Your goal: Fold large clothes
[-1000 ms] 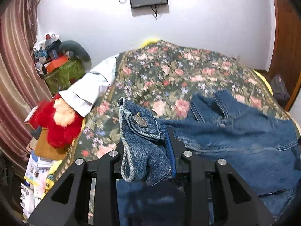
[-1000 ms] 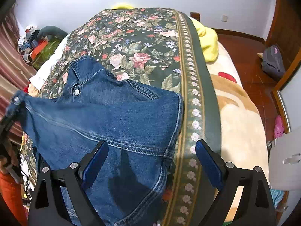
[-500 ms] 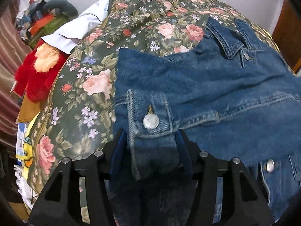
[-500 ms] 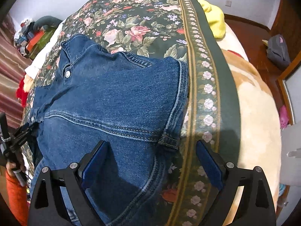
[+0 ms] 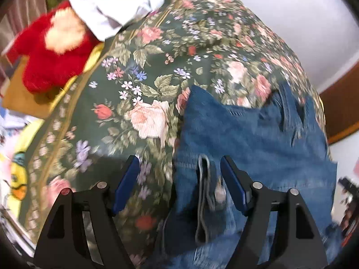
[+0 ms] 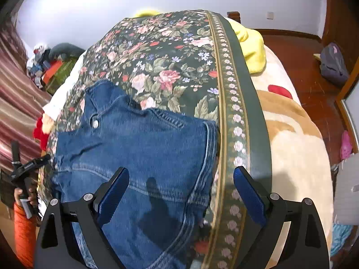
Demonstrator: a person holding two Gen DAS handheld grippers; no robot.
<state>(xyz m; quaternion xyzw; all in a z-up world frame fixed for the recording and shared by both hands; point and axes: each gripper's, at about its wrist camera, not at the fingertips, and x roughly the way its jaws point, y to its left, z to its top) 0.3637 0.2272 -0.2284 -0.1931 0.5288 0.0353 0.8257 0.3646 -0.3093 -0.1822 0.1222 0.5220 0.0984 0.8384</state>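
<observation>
A blue denim jacket [image 6: 143, 148] lies spread on the dark floral bedspread [image 6: 170, 51]; it also shows in the left wrist view [image 5: 251, 139]. My left gripper [image 5: 180, 176] is open, its jaws wide apart. The jacket's buttoned sleeve cuff [image 5: 207, 192] lies loose on the jacket between the jaws, nearer the right one. My right gripper [image 6: 180, 183] is open and empty above the jacket's lower right part, near the bedspread's bordered edge. The left gripper also shows at the far left of the right wrist view [image 6: 24, 170], held by a hand.
A red plush toy [image 5: 51, 51] and a white cloth [image 5: 116, 9] lie at the bed's left side. A yellow blanket [image 6: 251, 47] and a cream blanket [image 6: 296, 152] cover the bed's right part. A grey bag [image 6: 332, 65] sits on the wooden floor.
My left gripper lowered the sleeve cuff onto the jacket, then opened and let it go. The right gripper stayed open and drew back slightly.
</observation>
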